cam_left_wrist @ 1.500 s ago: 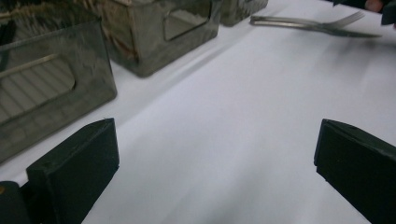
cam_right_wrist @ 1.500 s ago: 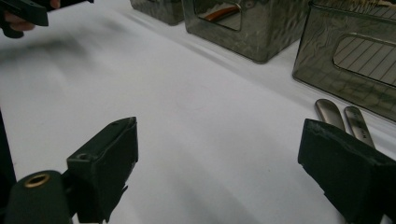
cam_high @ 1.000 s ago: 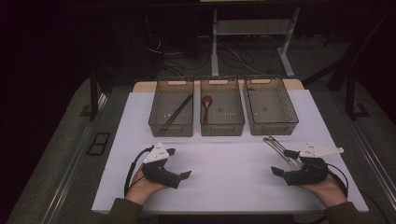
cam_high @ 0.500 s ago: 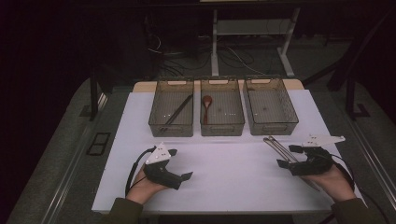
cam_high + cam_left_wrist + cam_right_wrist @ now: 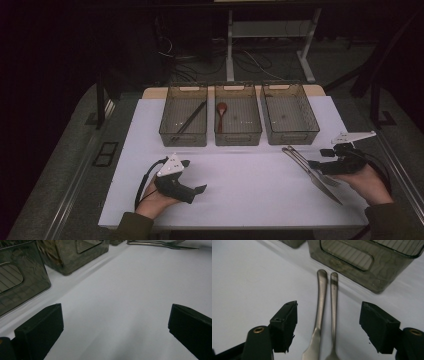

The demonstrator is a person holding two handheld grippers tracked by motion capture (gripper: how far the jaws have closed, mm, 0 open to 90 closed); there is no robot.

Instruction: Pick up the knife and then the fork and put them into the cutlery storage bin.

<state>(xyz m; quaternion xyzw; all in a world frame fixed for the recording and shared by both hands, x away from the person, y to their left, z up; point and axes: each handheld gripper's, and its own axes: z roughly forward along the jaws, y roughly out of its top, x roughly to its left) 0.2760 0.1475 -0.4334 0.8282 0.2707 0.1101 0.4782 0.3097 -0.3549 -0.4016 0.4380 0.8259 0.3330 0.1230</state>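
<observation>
- The left tongs [image 5: 196, 192] rest open and empty near the bench's [image 5: 250, 200] front edge, where they lay a second ago.
- The right tongs [image 5: 316, 163] have shifted toward the right edge and now straddle, jaws wide, the knife [image 5: 320, 315] and fork [image 5: 333, 312] lying side by side before the right-hand bin [image 5: 290, 120]; I judge a grasp is imminent.
- No readable writing or brand anywhere.
</observation>
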